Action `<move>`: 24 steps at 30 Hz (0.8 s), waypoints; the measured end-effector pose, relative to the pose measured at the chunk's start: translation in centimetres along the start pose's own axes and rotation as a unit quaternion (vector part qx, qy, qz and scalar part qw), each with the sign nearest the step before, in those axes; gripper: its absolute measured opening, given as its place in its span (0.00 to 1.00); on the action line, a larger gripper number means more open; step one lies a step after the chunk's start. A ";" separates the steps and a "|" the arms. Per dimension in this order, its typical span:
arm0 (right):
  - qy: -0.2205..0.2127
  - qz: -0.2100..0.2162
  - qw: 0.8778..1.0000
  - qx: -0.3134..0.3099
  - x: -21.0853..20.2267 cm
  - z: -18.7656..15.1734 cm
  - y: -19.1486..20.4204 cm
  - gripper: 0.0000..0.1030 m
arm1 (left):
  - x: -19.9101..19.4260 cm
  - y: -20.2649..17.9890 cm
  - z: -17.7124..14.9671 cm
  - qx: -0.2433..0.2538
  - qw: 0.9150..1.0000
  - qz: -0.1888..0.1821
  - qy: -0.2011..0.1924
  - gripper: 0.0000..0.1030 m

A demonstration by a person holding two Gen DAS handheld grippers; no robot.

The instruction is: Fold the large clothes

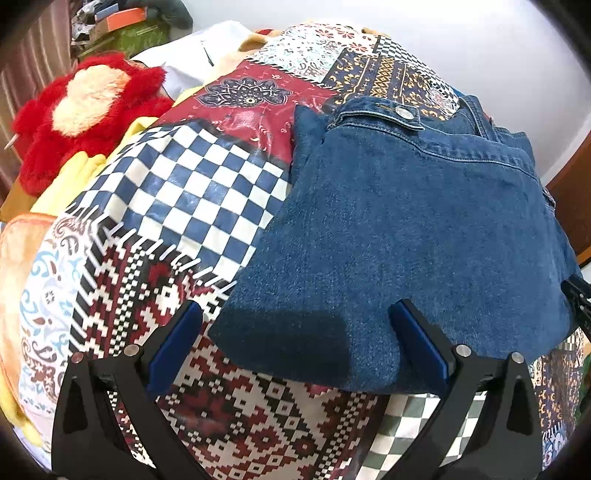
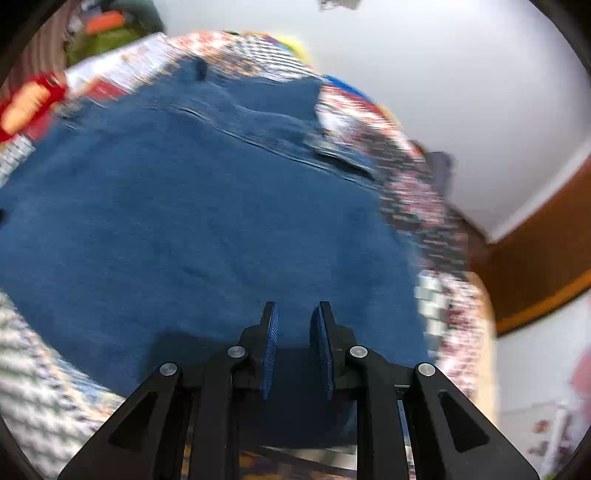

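Note:
Folded blue jeans (image 1: 399, 229) lie on a patchwork bedspread (image 1: 192, 199), waistband button at the far end. My left gripper (image 1: 295, 314) hangs open and wide over the jeans' near left corner; its blue pads (image 1: 173, 350) grip nothing. In the blurred right wrist view the jeans (image 2: 207, 206) fill most of the picture. My right gripper (image 2: 296, 308) hovers over their near edge with a narrow gap between its pads (image 2: 271, 343), and no cloth is pinched there. A black piece of that gripper (image 1: 576, 295) shows at the jeans' right edge.
A red plush flower (image 1: 85, 110) and yellow cloth (image 1: 70, 181) lie at the bed's left. White cloth (image 1: 192, 55) and boxes (image 1: 118, 22) sit at the back left. A white wall and a brown wooden bed frame (image 2: 535, 258) border the right.

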State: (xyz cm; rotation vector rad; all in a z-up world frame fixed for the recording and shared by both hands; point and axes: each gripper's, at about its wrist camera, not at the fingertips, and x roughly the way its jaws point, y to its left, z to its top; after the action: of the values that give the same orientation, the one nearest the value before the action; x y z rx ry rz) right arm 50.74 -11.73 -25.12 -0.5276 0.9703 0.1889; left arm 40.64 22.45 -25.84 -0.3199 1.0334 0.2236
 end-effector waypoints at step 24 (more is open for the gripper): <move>-0.071 0.044 0.991 0.102 -8.1 -2.8 -6.5 0.89 | -8.3 6.1 -1.6 -0.075 0.996 0.006 -0.048 1.00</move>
State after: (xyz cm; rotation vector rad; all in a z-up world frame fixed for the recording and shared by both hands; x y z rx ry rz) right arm 46.63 -18.13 -17.53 -0.2808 0.8633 0.2008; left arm 33.26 27.27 -20.33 -0.4359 0.9251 0.3253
